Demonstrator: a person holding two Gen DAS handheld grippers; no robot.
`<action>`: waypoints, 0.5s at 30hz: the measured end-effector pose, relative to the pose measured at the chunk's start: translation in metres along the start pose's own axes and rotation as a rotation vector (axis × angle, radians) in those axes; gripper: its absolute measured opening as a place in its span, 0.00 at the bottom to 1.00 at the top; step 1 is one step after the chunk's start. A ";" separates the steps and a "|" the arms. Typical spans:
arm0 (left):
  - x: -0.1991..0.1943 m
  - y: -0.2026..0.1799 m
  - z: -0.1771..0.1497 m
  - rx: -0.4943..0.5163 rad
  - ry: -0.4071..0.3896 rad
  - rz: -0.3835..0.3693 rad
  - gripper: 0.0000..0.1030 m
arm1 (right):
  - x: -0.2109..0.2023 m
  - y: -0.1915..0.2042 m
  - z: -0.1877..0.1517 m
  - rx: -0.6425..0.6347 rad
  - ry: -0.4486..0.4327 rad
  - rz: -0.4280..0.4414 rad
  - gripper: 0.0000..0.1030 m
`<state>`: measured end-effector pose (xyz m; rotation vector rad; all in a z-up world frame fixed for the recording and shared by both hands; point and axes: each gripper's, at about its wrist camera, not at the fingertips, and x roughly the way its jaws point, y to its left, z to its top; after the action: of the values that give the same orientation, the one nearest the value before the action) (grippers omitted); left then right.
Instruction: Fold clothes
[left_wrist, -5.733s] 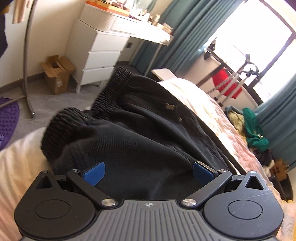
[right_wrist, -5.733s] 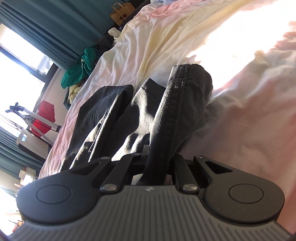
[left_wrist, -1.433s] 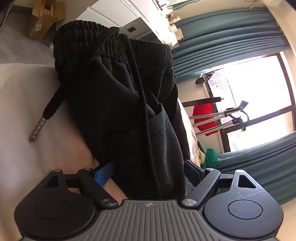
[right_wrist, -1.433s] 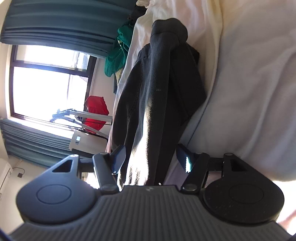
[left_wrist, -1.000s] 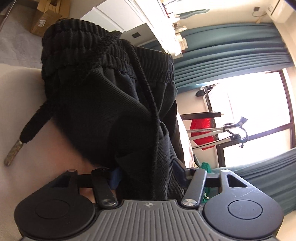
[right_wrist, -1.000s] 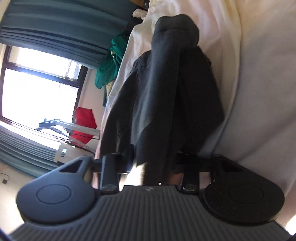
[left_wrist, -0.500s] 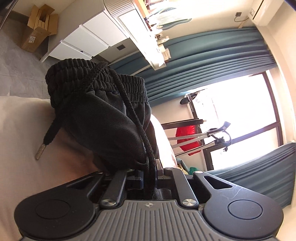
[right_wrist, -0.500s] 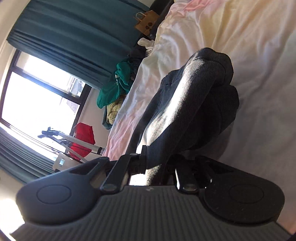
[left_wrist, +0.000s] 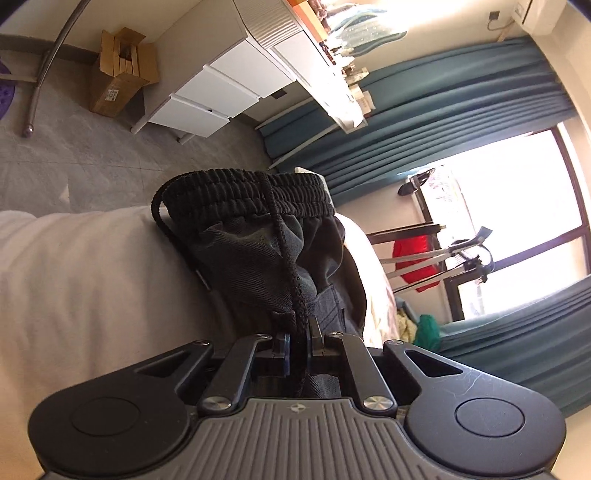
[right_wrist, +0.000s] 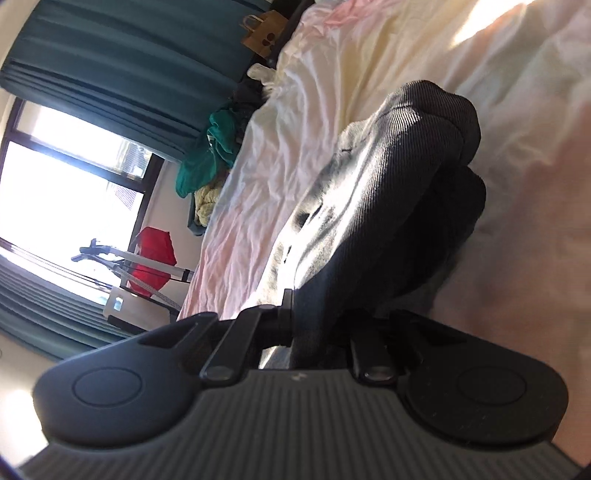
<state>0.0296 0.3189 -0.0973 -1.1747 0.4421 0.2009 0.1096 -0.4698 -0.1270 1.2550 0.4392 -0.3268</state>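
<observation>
The left gripper (left_wrist: 298, 341) has its fingers drawn narrow, pinched onto the dark trousers (left_wrist: 258, 258) together with the black drawstring (left_wrist: 290, 273) that runs down from the waistband into the gap between them. The ribbed elastic waistband (left_wrist: 243, 192) stands at the far end of the garment in the left wrist view, bunched and raised above the bed (left_wrist: 92, 277), whose pale sheet fills the lower left. A second loop of cord curls off the waistband's left corner. Beyond the bed lie a grey floor, a white chest of drawers (left_wrist: 218, 96) and an open cardboard box (left_wrist: 118, 74) beside it. Teal curtains (left_wrist: 424, 122) frame a bright window, and a red item (left_wrist: 413, 258) hangs on a metal stand in front of it.

The right gripper (right_wrist: 314, 325) also holds the trousers (right_wrist: 388, 192), its fingers closed tight on a fold of the fabric. From there the cloth runs away from the camera as a thick doubled roll, sunlit along its left side, with its rounded end resting on the crumpled pink and cream sheet (right_wrist: 295, 147). At the bed's far edge sits a heap of green clothing (right_wrist: 207, 155), and a brown paper bag (right_wrist: 264, 31) stands further along by the curtains.
</observation>
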 end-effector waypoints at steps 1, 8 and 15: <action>-0.001 0.001 -0.001 0.011 0.005 0.013 0.08 | 0.000 -0.010 -0.001 0.027 0.017 -0.015 0.12; 0.005 0.002 -0.005 0.012 0.009 0.060 0.10 | 0.005 -0.037 -0.006 0.186 0.027 0.032 0.15; 0.004 -0.017 -0.012 0.116 -0.029 0.148 0.13 | 0.016 -0.064 -0.005 0.328 -0.003 0.042 0.37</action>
<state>0.0367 0.3010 -0.0884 -1.0249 0.5089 0.3155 0.0929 -0.4825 -0.1893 1.5808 0.3646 -0.3749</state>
